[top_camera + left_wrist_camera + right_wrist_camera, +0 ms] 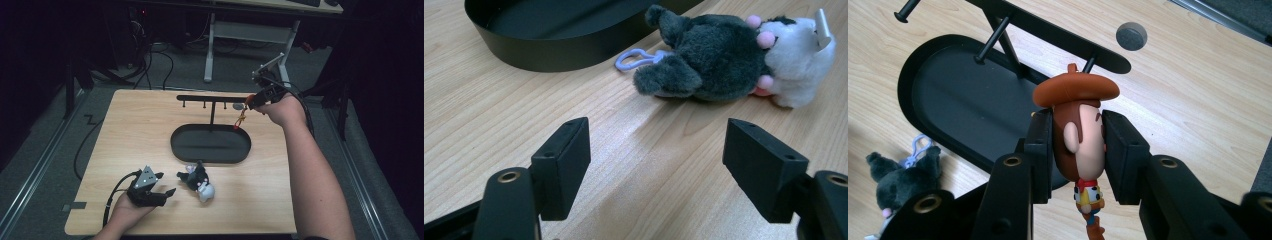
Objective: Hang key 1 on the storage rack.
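1. Cowboy figure [1080, 135]: clamped by its head in the right gripper [1079, 150], just below the hook rack [1048, 30].
2. Left gripper [656, 150]: jaws apart, empty, on the table [499, 100] near the plush toy [724, 65].

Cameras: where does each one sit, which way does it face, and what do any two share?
High view: above the near table edge, looking forward and down on the table; both forearms and tools show.
Left gripper view: on the left tool, looking low across the wood at the plush toy.
Right gripper view: on the right tool, looking down past the cowboy figure.
All share the black tray.
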Action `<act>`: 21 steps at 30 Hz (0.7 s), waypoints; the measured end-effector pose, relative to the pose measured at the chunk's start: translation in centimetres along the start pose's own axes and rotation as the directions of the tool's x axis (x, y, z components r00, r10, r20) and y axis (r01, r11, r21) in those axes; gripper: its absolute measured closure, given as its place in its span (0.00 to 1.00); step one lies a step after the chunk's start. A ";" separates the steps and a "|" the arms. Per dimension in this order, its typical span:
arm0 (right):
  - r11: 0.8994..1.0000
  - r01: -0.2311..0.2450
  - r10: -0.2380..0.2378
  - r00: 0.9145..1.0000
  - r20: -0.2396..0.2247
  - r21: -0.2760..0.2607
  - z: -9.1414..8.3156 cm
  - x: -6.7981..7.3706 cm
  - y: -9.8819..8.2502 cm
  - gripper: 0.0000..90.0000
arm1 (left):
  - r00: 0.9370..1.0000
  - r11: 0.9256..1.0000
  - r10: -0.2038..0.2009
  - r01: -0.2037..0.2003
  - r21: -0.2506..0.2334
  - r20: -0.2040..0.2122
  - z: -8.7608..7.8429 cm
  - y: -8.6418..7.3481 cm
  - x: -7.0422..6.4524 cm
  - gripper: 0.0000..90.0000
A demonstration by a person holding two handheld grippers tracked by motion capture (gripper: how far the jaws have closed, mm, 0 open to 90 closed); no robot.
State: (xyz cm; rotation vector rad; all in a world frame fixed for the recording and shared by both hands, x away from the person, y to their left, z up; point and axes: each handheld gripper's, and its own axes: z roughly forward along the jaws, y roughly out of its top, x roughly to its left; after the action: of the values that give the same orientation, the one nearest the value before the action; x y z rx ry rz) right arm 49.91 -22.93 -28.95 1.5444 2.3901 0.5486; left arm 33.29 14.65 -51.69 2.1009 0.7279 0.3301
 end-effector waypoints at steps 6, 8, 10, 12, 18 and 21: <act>1.000 -0.009 0.009 1.000 0.011 0.007 0.3 -0.2 0.1 0.75 | 1.000 1.000 0.000 0.000 0.002 0.002 0.0 0.0 0.0 0.31; 1.000 -0.011 0.011 1.000 0.015 0.005 0.4 -0.3 0.1 0.75 | 1.000 1.000 0.001 -0.001 0.004 0.003 0.0 0.0 0.0 0.31; 1.000 -0.018 0.018 1.000 0.016 0.006 0.5 -0.5 -0.1 0.75 | 1.000 1.000 0.001 -0.001 0.005 0.004 0.0 0.0 0.0 0.31; 1.000 -0.019 0.019 1.000 0.017 0.005 0.5 -0.6 -0.1 0.75 | 1.000 1.000 0.002 -0.002 0.006 0.004 0.0 0.0 0.0 0.31; 0.999 -0.051 0.051 0.999 0.011 0.017 1.6 -1.4 -1.3 0.75 | 1.000 1.000 0.001 -0.001 0.011 0.007 0.1 0.0 0.0 0.31; 0.998 -0.061 0.061 0.998 0.005 0.028 2.2 -1.7 -1.9 0.75 | 1.000 1.000 0.002 -0.003 0.012 0.008 0.1 0.0 0.0 0.31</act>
State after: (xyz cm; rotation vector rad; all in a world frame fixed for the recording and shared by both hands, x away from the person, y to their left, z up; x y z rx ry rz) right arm 49.94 -24.82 -31.77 1.6330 2.3646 0.5251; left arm 33.31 14.54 -51.80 2.1133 0.7244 0.3198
